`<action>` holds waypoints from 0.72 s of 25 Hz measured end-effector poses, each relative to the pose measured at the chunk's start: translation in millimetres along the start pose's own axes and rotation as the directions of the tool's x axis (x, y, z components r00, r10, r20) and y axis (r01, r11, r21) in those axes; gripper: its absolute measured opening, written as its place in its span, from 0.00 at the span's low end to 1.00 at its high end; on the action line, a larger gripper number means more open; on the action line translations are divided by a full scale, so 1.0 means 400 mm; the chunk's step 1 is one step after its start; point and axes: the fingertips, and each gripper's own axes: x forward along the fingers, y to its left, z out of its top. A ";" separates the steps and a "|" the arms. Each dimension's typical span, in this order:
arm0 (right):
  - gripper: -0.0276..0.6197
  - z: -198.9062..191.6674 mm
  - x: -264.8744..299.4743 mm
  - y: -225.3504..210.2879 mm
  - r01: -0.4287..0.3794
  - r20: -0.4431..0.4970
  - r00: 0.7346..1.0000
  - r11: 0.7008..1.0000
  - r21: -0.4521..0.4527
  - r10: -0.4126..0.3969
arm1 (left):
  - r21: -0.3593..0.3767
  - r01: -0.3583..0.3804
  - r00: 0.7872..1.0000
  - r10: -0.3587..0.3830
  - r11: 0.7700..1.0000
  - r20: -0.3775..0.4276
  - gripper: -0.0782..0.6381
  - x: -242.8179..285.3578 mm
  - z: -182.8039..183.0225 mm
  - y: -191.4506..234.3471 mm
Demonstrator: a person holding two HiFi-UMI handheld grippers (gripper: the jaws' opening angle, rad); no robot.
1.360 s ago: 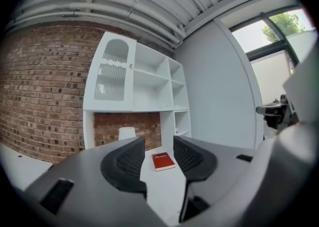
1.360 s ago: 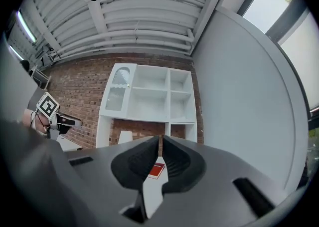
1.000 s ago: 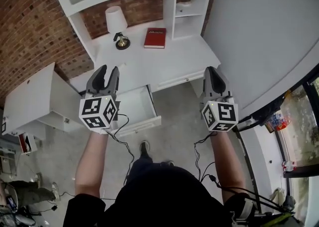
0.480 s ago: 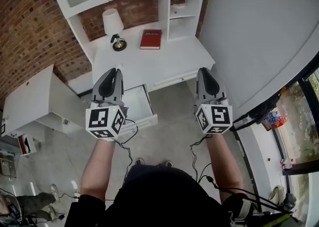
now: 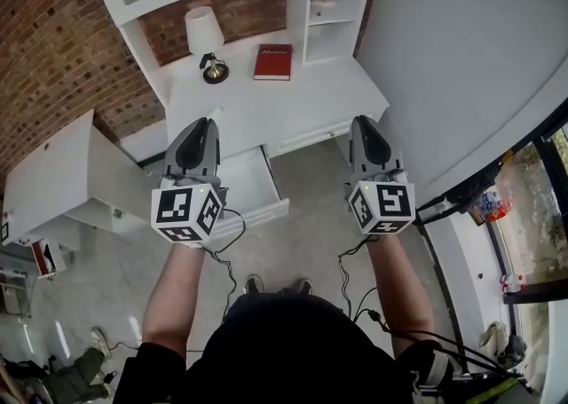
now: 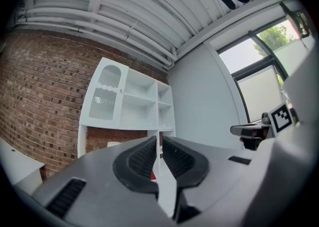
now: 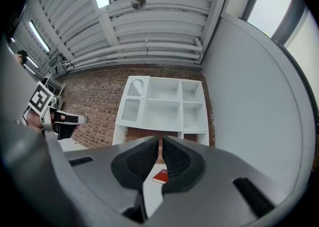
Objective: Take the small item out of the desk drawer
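**Both grippers held above the open desk drawer**

You hold the left gripper [image 5: 202, 123] over the left part of the open drawer [image 5: 255, 182]. Its jaws are pressed together, with nothing between them. The right gripper [image 5: 365, 122] hangs to the right of the drawer, at the front edge of the white worktop [image 5: 266, 107]. Its jaws are also together and empty. No view shows the small item, and the left gripper hides part of the drawer. A lamp [image 5: 205, 36] and a red book [image 5: 272, 62] stand on the worktop.
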 end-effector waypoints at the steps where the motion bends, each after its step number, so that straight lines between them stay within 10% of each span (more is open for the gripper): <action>1: 0.08 -0.003 0.007 0.007 -0.002 -0.003 1.000 1.000 0.000 0.002 | -0.009 0.000 1.000 0.000 1.000 -0.004 0.16 0.003 -0.004 0.012; 18: 0.08 -0.026 0.051 0.029 -0.007 -0.028 1.000 1.000 -0.004 0.007 | -0.031 0.017 1.000 -0.017 0.999 -0.019 0.16 0.046 -0.031 0.041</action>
